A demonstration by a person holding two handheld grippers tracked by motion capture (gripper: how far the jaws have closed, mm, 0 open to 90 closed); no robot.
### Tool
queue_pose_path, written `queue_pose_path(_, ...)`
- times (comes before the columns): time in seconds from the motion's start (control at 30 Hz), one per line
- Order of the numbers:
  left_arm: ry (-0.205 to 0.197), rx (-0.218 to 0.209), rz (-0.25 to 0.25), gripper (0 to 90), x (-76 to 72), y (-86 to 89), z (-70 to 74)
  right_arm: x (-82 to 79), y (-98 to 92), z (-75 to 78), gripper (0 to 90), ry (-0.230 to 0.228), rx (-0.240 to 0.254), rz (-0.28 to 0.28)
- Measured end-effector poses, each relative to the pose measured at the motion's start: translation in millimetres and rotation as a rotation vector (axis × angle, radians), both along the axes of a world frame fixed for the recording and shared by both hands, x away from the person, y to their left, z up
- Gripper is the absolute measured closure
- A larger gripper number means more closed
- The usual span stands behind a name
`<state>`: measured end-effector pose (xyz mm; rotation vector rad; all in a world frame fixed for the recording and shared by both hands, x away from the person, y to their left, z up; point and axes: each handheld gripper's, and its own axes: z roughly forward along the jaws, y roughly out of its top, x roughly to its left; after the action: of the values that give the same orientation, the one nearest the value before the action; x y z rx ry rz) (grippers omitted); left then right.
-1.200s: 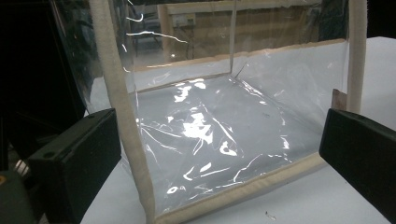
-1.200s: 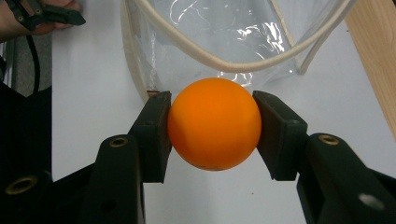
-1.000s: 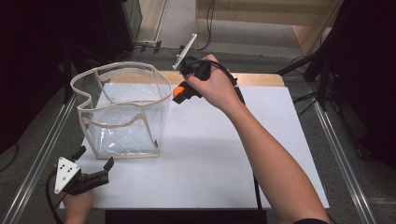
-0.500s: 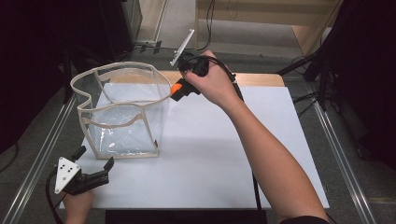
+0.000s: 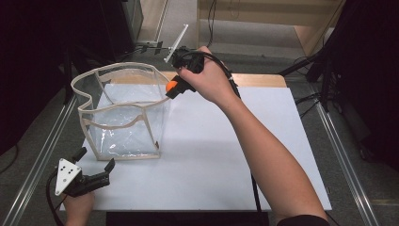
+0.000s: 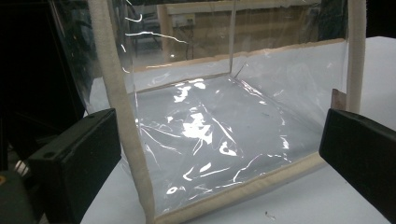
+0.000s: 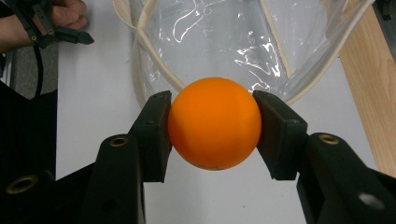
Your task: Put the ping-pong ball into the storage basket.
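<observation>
Orange ball [image 7: 214, 123] clamped across its middle by right gripper [image 7: 212, 126], at the clear bag's [image 5: 123, 123] two o'clock rim. Looks light, smooth, rigid; likely to roll if freed. Left gripper [image 5: 94, 165] spread wide, empty, at bag's seven o'clock.

Glossy clear plastic bag [image 5: 123, 117] with matt cloth trim; smooth matt orange ball [image 7: 214, 122]; matt white table [image 5: 244, 155].
</observation>
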<state>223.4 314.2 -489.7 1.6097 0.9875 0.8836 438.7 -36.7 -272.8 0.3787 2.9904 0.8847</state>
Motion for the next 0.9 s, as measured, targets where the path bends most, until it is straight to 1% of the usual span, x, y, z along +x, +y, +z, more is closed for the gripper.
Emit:
queue_pose_path(0.17, 0.000, 0.000, 0.000, 0.0, 0.0, 0.1, 0.0, 2.5, 5.1, 0.6, 47.9, -0.008, 0.000, 0.000)
queue_pose_path(0.3, 0.000, -0.002, 0.000, 0.0, 0.1, 0.1, 0.0, 4.8, 9.4, 0.1, 47.9, -0.003, 0.008, 0.005)
queue_pose_path(0.43, 0.000, -0.002, -0.001, 0.0, 0.1, 0.1, 0.0, 5.7, 14.7, 0.2, 47.9, -0.003, -0.002, 0.007)
queue_pose_path(0.63, 0.000, -0.002, -0.002, 0.0, 0.0, 0.2, 0.0, 8.0, 22.3, -0.5, 47.9, -0.007, -0.005, 0.011)
queue_pose_path(0.9, -0.002, -0.006, -0.001, 0.0, 0.1, -0.1, -0.1, 14.4, 28.3, -5.4, 47.8, 0.008, -0.014, -0.003)
